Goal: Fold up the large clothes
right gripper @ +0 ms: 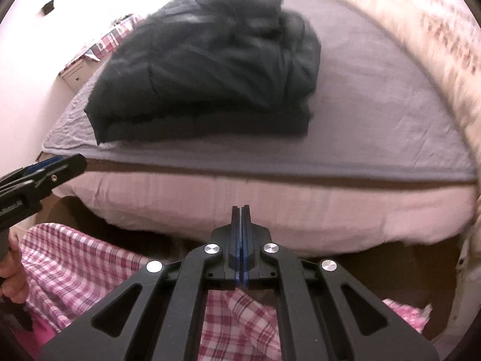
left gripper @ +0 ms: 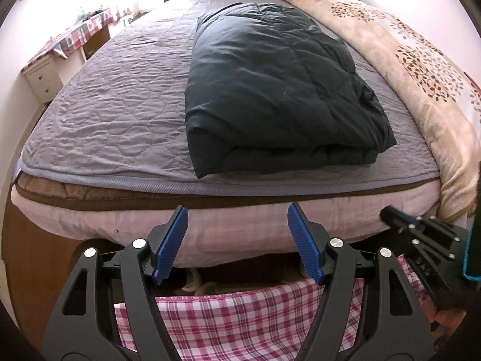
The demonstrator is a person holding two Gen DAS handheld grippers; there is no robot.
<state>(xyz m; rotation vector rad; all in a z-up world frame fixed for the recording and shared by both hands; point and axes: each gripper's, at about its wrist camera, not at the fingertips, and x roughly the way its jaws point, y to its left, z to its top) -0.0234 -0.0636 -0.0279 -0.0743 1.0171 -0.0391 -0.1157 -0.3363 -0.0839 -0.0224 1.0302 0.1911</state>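
Observation:
A dark padded jacket point(left gripper: 270, 84) lies folded into a thick bundle on the grey quilted bed cover point(left gripper: 114, 114), its folded edge toward me. The right wrist view shows the same jacket point(right gripper: 210, 69), blurred. My left gripper point(left gripper: 237, 219) hangs open in front of the mattress side, below and short of the jacket, with nothing between its blue pads point(left gripper: 173, 240). My right gripper point(right gripper: 241, 210) is shut with its pads pressed together on nothing, also held off the bed's near edge. Each gripper appears at the edge of the other's view: the right gripper point(left gripper: 390, 215) and the left gripper point(right gripper: 69, 162).
A beige leaf-patterned blanket point(left gripper: 421, 69) runs along the bed's right side. A white nightstand point(left gripper: 42, 81) and a checked-cloth table point(left gripper: 81, 30) stand at the left wall. Pink plaid clothing of the person point(left gripper: 234, 325) fills the foreground, and a hand point(right gripper: 12, 270) holds the left gripper's handle.

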